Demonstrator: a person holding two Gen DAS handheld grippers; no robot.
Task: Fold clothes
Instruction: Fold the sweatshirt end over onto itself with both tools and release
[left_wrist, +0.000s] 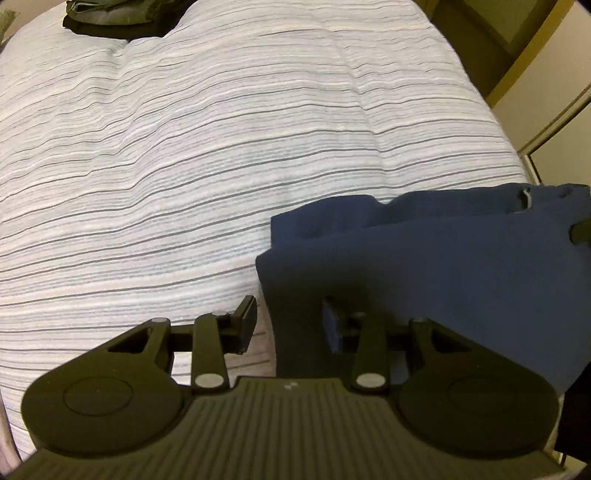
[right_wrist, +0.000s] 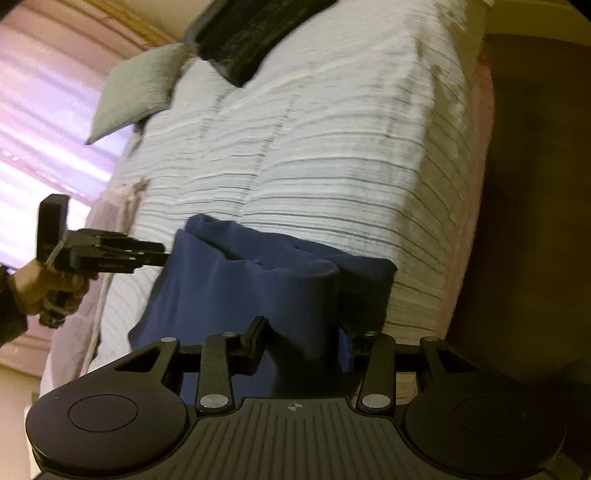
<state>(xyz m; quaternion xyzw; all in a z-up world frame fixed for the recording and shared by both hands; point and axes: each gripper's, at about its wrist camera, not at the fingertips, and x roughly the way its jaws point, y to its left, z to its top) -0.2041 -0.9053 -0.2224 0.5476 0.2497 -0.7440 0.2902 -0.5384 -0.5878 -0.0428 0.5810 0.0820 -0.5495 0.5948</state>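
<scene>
Holding the blue garment (right_wrist: 236, 284) at the bed (left_wrist: 221, 147) edge, your grippers (left_wrist: 291, 321) (right_wrist: 303, 339) look clamped on its cloth. It is soft, light and droops. You should grip corners.

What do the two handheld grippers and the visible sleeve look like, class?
Each black plastic gripper, left and right, has a ribbed body, two round discs, silver rivets on linkage bars and flat rectangular fingers. A small crosshair mark sits on the right one's body. The person's hand emerges from a dark sleeve.
</scene>
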